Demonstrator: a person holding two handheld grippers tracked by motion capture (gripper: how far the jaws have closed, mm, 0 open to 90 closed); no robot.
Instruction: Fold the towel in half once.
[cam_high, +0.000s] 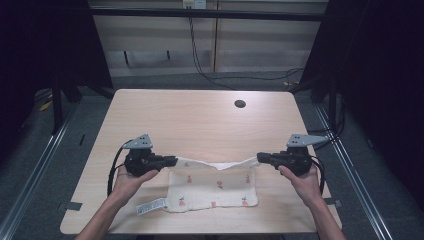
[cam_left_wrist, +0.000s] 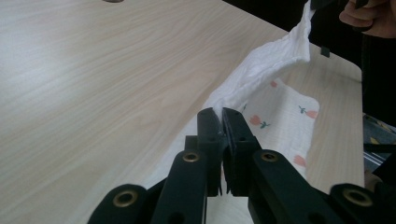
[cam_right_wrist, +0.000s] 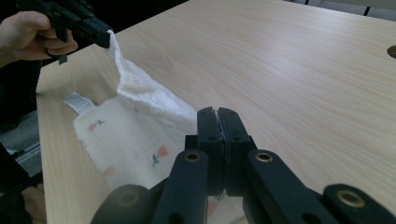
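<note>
Black jaws of the left claw (cam_high: 172, 161) are pressed together on one far corner of the white cloth (cam_high: 212, 187), and the right claw (cam_high: 261, 158) is clamped the same way on the other far corner. Between them the cloth's far edge hangs lifted and sags in the middle, while its near part, printed with small pink flowers, lies flat on the pale wooden desk (cam_high: 200, 120) close to the person's side. A white label (cam_high: 151, 206) sticks out at its near left corner.
</note>
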